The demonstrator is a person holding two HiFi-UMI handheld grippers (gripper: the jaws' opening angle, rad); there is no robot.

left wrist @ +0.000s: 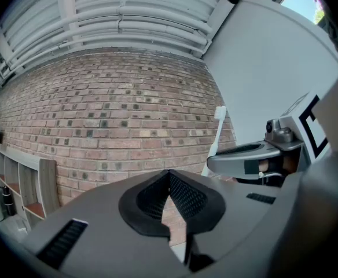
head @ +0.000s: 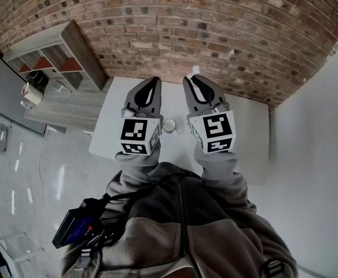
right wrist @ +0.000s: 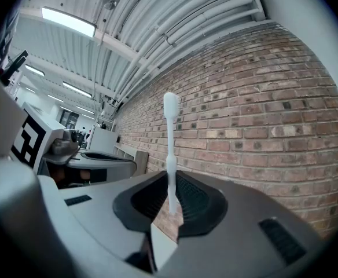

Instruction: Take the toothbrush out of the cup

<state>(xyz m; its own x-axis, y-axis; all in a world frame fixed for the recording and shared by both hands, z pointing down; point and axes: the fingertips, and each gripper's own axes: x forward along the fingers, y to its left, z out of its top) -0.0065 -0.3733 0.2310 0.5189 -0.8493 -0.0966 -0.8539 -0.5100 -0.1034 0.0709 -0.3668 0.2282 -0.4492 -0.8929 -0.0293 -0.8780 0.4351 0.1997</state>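
Note:
A white toothbrush (right wrist: 170, 143) stands upright between the jaws of my right gripper (right wrist: 172, 184), which is shut on its handle. Its head (head: 195, 69) pokes out past the gripper's tip (head: 191, 81) in the head view, and in the left gripper view the toothbrush (left wrist: 216, 133) rises above the right gripper (left wrist: 251, 156). A small white cup (head: 169, 125) sits on the white table (head: 247, 126) below and between both grippers, with nothing visible in it. My left gripper (head: 153, 82) is held up beside the right one, and in its own view the left gripper (left wrist: 169, 177) is shut with nothing between its jaws.
A brick wall (head: 215, 33) runs behind the table. A low open shelf unit (head: 56, 54) stands at the left against the wall, with a kettle-like object (head: 31, 92) near it. The person's grey fleece sleeves and a bag strap fill the bottom of the head view.

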